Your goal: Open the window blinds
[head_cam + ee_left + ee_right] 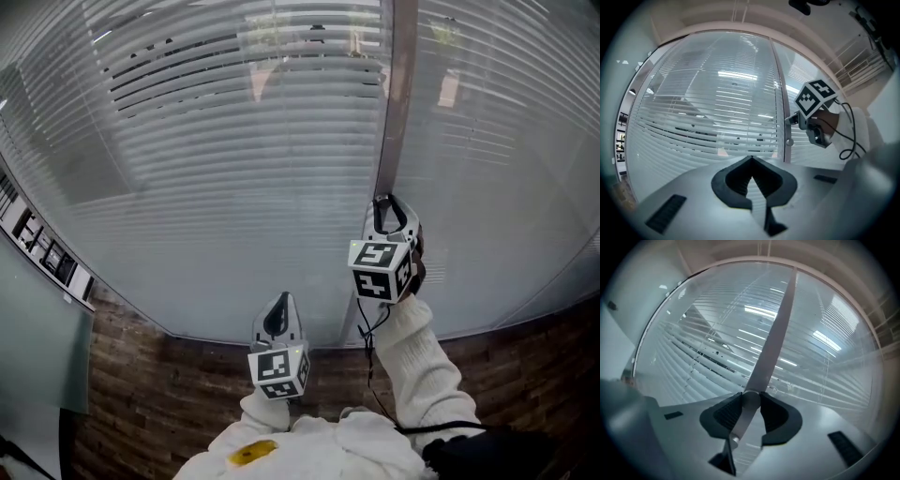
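Nearest in, the left gripper (279, 309) hangs low with its jaws together on nothing, well short of the glass, so it's out of the way. Higher up, the right gripper (389, 211) sits right at the vertical post (398, 94) between the two panes. In the right gripper view its jaws are closed in on a grey handle (746, 413) that runs in line with the post. Pretty sure that's the blinds' control, but I can't tell what kind.

Progress-wise I'd say barely started. The blinds (244, 159) are fully down and the slats are mostly flat shut, with only a few dark gaps near the top of the left pane. So the grab looks done, and all the actual opening is left.

As for room, the post looks clear above and below the right gripper. Glass sits tight on both sides of it, though, so there isn't much sideways slack.
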`<action>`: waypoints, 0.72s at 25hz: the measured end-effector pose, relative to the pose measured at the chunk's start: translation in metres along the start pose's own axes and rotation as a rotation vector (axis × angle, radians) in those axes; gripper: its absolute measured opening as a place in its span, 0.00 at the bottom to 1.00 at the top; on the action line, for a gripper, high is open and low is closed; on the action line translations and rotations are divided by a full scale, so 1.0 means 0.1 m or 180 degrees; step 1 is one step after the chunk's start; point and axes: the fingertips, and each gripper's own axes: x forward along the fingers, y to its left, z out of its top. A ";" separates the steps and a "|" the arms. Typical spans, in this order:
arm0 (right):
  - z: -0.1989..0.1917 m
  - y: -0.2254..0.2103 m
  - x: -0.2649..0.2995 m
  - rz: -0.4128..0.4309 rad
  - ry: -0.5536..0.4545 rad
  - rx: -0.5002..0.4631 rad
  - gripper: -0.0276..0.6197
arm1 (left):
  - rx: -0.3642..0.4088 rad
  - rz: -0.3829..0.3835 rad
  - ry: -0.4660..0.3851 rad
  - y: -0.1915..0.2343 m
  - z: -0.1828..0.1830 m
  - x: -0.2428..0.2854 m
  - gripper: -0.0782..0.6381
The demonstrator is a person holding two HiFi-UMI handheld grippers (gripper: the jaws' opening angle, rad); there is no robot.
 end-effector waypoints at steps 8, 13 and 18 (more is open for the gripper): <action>0.00 -0.03 0.00 0.0028 -0.0119 0.0968 0.25 | -0.0013 -0.0026 0.0031 0.00 -0.04 0.03 0.11; -0.05 -0.08 0.02 0.0053 -0.0131 0.1650 0.25 | -0.0016 -0.0034 0.0020 0.01 -0.03 0.05 0.11; -0.07 -0.09 0.01 0.0071 -0.0165 0.2142 0.25 | -0.0009 -0.0051 0.0020 0.01 -0.04 0.07 0.11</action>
